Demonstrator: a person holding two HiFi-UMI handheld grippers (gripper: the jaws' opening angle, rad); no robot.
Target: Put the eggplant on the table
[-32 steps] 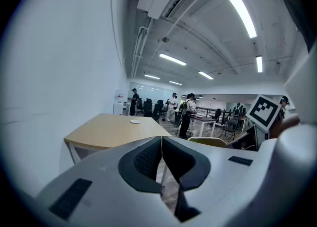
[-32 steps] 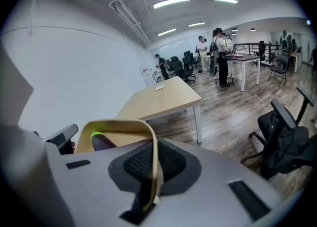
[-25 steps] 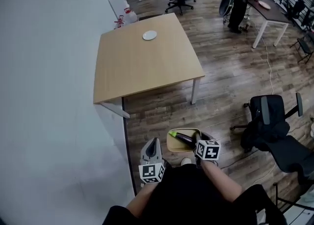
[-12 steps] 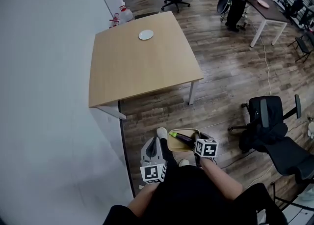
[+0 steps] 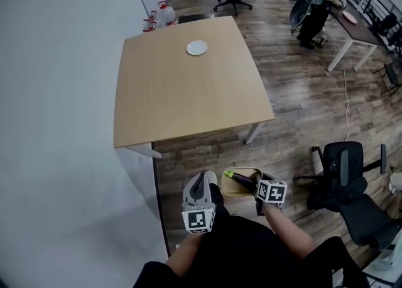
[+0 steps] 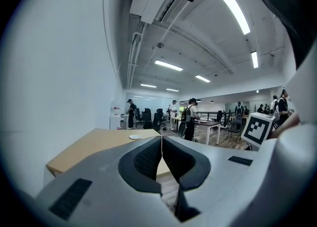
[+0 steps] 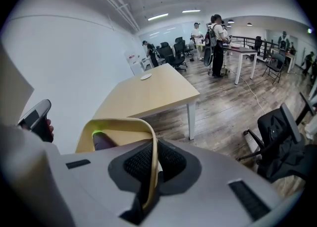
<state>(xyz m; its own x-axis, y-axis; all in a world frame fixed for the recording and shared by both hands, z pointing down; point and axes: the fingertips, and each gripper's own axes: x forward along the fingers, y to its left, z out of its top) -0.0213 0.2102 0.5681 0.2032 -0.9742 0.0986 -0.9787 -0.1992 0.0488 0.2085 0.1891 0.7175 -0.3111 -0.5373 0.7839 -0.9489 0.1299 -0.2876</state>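
Observation:
A dark purple eggplant (image 5: 239, 180) with a green stem lies in a pale wooden bowl (image 5: 227, 189). My right gripper (image 5: 257, 187) is shut on the bowl's near rim (image 7: 120, 124), and the thin rim is pinched between its pads. In the right gripper view the eggplant (image 7: 102, 142) shows inside the bowl. My left gripper (image 5: 200, 181) is shut on nothing and hangs left of the bowl; its pads (image 6: 149, 159) meet. The light wooden table (image 5: 188, 88) stands ahead, beyond a strip of floor.
A small white plate (image 5: 196, 48) sits at the table's far side. A white wall (image 5: 56, 123) runs along the left. A black office chair (image 5: 347, 170) stands on the right. People, chairs and another table (image 5: 353, 26) are farther back.
Both grippers and the bowl with the eggplant have come forward toward the table, which now appears nearer and larger. The right gripper keeps hold of the rim; the left stays shut.

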